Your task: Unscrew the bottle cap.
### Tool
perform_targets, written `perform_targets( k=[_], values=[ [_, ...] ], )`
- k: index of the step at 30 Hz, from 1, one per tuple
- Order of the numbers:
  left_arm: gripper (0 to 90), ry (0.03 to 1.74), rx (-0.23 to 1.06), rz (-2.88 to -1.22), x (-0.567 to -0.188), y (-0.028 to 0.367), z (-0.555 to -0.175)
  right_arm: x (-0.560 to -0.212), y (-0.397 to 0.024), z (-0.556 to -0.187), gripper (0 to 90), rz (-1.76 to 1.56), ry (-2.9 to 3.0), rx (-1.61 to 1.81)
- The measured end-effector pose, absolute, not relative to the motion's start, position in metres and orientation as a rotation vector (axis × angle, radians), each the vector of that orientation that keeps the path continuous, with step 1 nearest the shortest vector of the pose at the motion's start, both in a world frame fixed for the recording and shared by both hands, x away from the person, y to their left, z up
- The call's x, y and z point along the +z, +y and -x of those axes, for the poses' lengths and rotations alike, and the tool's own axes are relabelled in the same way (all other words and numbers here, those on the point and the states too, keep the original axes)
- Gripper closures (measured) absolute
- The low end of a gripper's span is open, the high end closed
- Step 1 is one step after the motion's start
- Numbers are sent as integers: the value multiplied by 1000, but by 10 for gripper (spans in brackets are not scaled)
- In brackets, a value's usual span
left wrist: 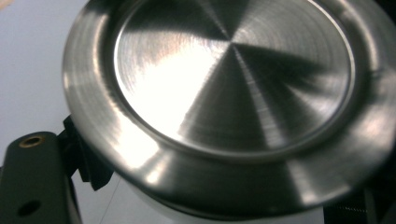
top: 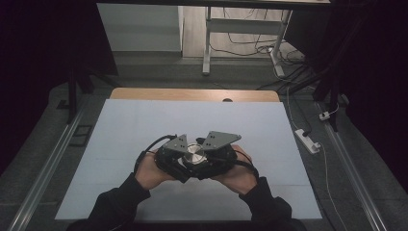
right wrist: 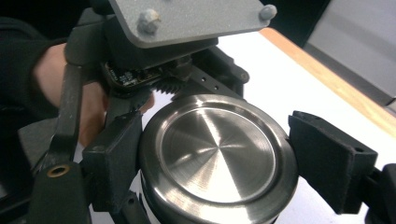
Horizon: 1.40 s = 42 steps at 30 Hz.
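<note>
The white-covered counter (top: 144,125) offers free passage along its far edge, both side edges and all four corners. The sole obstruction sits just nearer the front edge than mid-counter: a brushed-steel lid (top: 195,155) hemmed in by the left gripper (top: 185,166) and right gripper (top: 206,166), whose bodies touch or nearly touch. The right gripper's padded fingers (right wrist: 114,158) flank the lid on two sides. Both forearms block the middle of the front edge.
</note>
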<state>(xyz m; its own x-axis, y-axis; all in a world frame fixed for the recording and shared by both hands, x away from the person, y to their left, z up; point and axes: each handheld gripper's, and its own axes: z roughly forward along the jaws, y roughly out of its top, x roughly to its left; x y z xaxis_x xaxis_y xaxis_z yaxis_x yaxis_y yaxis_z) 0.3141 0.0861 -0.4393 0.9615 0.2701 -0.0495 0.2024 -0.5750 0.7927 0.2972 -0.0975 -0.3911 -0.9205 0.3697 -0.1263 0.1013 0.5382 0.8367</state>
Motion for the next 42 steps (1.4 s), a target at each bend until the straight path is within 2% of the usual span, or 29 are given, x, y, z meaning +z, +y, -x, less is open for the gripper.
perform_targets(
  k=[4,11,42],
  values=[
    [149,263,44,-2202,-439,88,-314,-391,-104,-303,197,-359,2558,1416],
    [149,223,34,-2206,-438,87,-312,-388,-118,-313,198,-344,2592,1620],
    [150,390,135,-2191,-440,108,-325,-383,-135,-307,197,-402,2511,1568]
  ],
)
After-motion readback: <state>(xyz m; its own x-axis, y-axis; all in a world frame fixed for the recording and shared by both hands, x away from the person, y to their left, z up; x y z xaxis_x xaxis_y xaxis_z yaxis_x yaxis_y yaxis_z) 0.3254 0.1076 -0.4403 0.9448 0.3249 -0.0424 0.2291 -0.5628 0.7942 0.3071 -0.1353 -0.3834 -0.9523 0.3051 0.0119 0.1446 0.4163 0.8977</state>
